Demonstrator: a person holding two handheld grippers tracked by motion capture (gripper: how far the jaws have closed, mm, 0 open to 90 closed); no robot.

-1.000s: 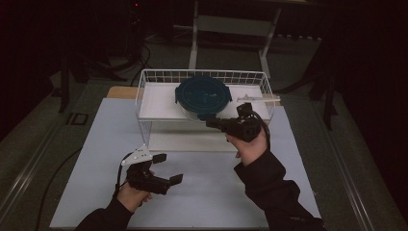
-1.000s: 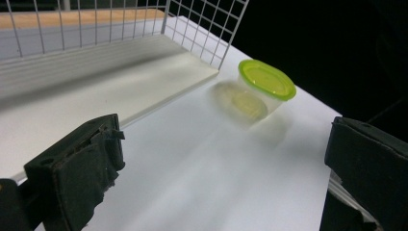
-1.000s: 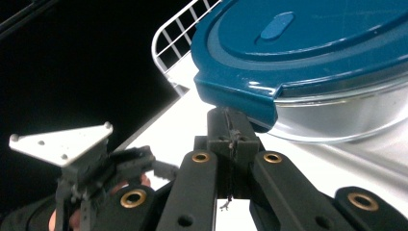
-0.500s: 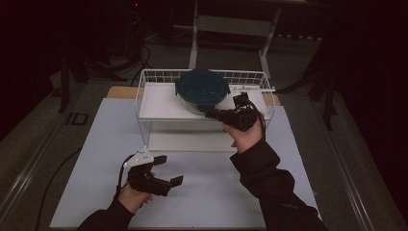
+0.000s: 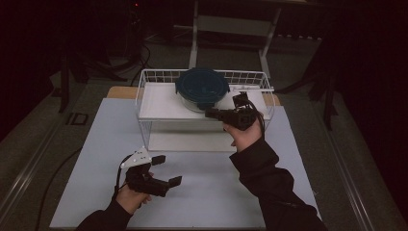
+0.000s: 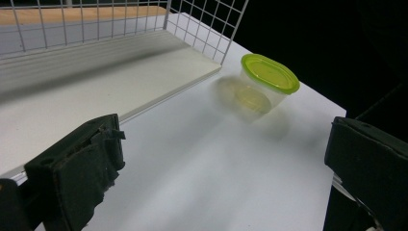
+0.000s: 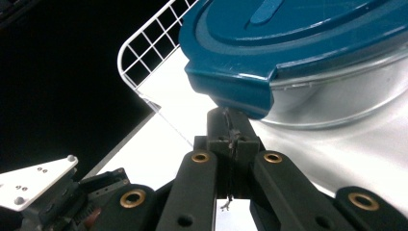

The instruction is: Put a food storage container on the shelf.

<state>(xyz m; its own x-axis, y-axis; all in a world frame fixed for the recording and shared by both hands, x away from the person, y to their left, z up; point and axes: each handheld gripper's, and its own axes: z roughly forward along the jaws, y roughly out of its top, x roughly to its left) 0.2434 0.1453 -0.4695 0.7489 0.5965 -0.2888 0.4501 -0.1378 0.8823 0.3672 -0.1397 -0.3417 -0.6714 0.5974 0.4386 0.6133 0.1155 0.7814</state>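
Blue-lidded bowl sits on the rack, right tongs closed empty at its rim, nudging unfinished; left tongs gape idle over the bench.

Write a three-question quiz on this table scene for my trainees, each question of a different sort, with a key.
1. True or false: the right gripper has its jaws wide open.
2. Which colour is the lid of the small tub in the left gripper view? A red, B lime green, C black.
3. Fill in: the blue-lidded container sits on the top shelf of the white wire ____.

Key: 1 false, they are shut, tips under the lid's edge. 2 B. 3 rack.
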